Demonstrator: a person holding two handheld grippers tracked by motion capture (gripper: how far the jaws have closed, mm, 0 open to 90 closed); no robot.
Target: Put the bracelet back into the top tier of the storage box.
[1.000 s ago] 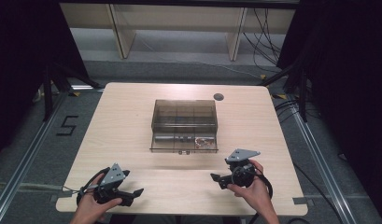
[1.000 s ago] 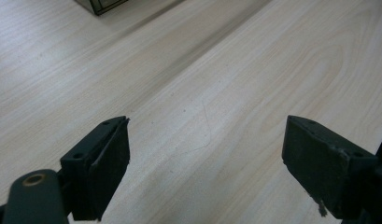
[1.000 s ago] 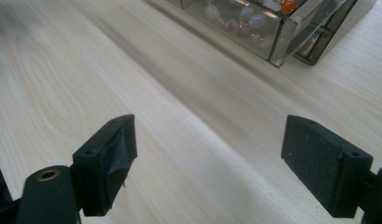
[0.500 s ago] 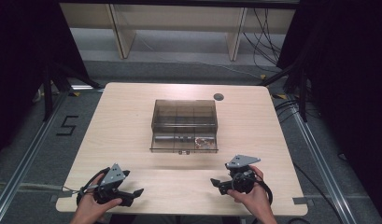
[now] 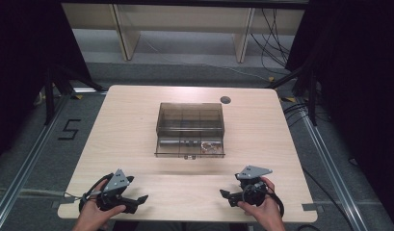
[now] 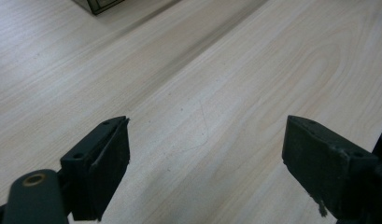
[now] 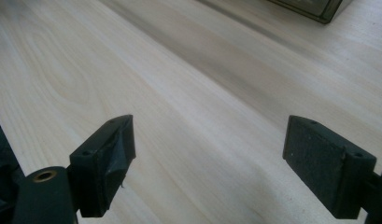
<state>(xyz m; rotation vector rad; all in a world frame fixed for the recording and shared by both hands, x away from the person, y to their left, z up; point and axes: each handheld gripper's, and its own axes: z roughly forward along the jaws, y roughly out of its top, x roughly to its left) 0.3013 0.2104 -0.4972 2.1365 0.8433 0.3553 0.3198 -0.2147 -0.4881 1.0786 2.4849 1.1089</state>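
At the table's point(image 5: 137, 120) near-left corner the left gripper point(image 5: 137, 199) rests low over the bare wood. In the left gripper view its jaws stand spread wide with nothing between them but wood grain, and a corner of the box point(image 6: 97, 4) peeks in at the top edge.

The box point(image 5: 190, 130) itself — a smoky, see-through case with dividers — sits at mid-table, well apart from both grippers. Its lid looks closed, though the tint makes that hard to confirm. Small metal parts point(image 5: 211, 147) lie in its front row of compartments, toward the right.

At the near-right edge the right gripper point(image 5: 228, 196) points leftward, jaws likewise wide apart and empty in the right gripper view, the box's corner point(image 7: 319, 9) just in sight.

As I judge it, this is the very start — both hands parked, the box untouched. The next move calls for reaching forward to the box's front edge, probably one gripper steadying it while the other works the latch or lid.

The only writing is a "5" point(image 5: 69, 130) taped on the floor left of the table; no brand or label is readable on the box.
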